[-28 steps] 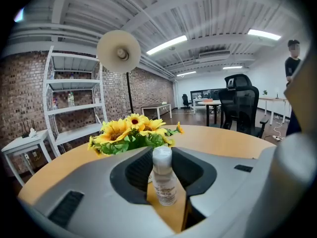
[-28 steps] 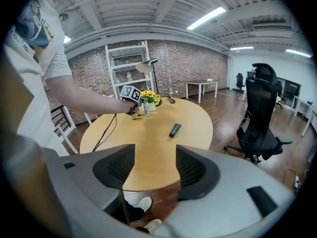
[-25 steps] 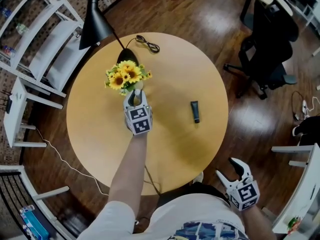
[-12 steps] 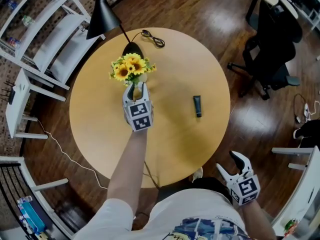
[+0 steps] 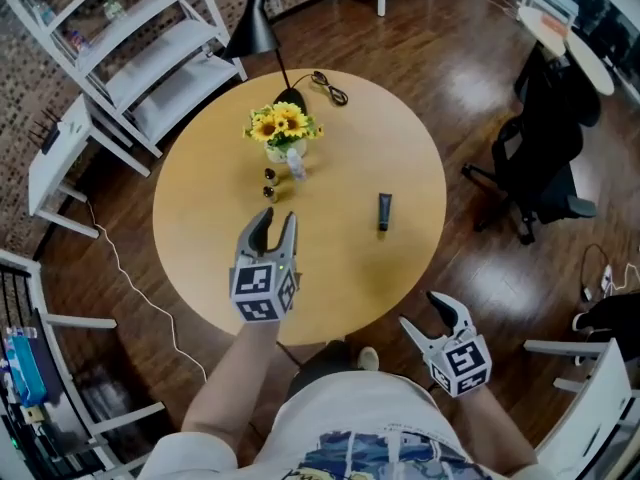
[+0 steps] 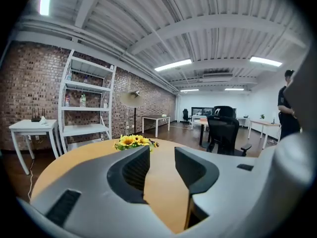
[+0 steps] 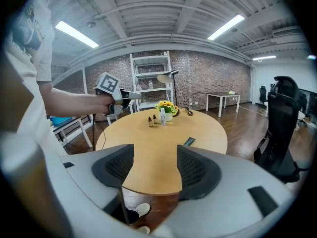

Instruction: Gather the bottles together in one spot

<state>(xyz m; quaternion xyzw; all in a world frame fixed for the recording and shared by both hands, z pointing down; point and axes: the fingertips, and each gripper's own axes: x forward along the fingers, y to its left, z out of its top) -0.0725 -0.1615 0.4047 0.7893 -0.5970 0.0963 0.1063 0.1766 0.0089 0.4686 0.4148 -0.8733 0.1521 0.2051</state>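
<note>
Left gripper view: my own grey jaws hide the bottles; only the yellow sunflower bunch (image 6: 131, 141) shows above them. Head view: two small brown glass bottles (image 5: 268, 175) and a clear plastic bottle (image 5: 295, 168) stand upright just beside the flowers on the round wooden table (image 5: 200, 258); their labels are too small to read. A dark flat tube (image 5: 384, 211) lies apart on my right, its long axis running from my side towards the far edge. My left gripper (image 5: 271, 218) hovers over the table, jaws apart, empty. My right gripper (image 5: 428, 316), off the table's near edge, is opening, with nothing between its jaws.
</note>
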